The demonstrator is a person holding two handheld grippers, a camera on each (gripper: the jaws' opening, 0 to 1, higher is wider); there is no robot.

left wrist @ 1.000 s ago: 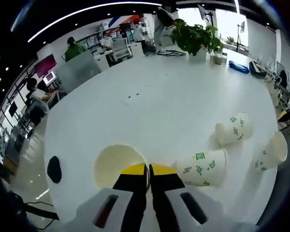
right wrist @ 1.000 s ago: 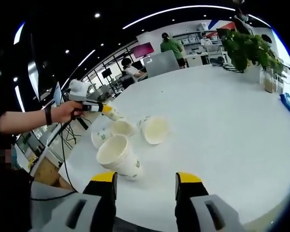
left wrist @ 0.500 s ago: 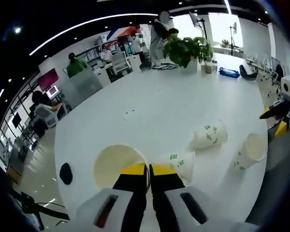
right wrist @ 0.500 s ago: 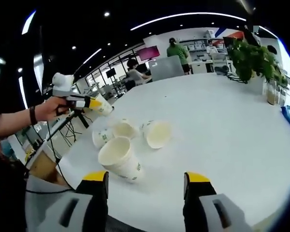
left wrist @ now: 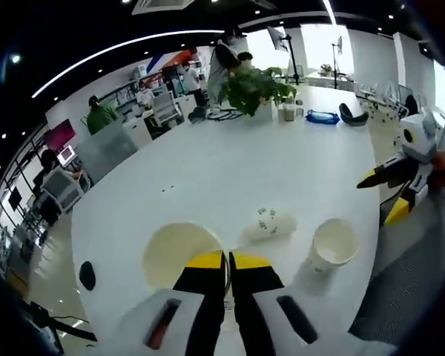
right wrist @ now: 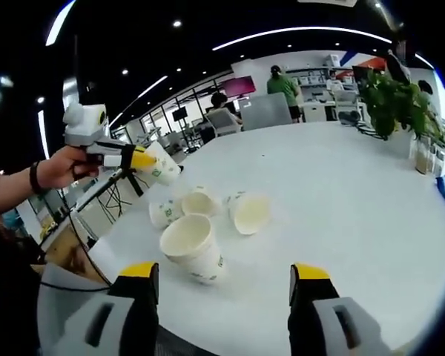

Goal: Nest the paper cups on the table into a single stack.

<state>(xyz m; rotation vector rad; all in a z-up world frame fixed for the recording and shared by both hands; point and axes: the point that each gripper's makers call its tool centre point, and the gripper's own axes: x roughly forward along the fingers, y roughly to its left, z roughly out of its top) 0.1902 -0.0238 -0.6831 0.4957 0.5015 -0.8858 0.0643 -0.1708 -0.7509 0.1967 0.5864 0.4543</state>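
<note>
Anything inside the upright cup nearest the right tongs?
The upright cup shows a bare pale inner wall near its rim; nothing visible inside. Its bottom is hidden by the near wall, so I can't confirm it's empty.

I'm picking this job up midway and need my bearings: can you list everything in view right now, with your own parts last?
Table: one, white, large, under all the cups.
Paper cup in the left tongs: one, white with green print, held off the table.
Paper cups on the table: four, white with green print, in a cluster; the nearest is upright, three behind it lie on their sides.
Plant: one, green, far edge of the table.
Blue object: one, near the plant; cannot tell what it is.
People: several, background desks.
Left tongs: shut on the held cup's rim.
Right tongs: open, empty.
</note>
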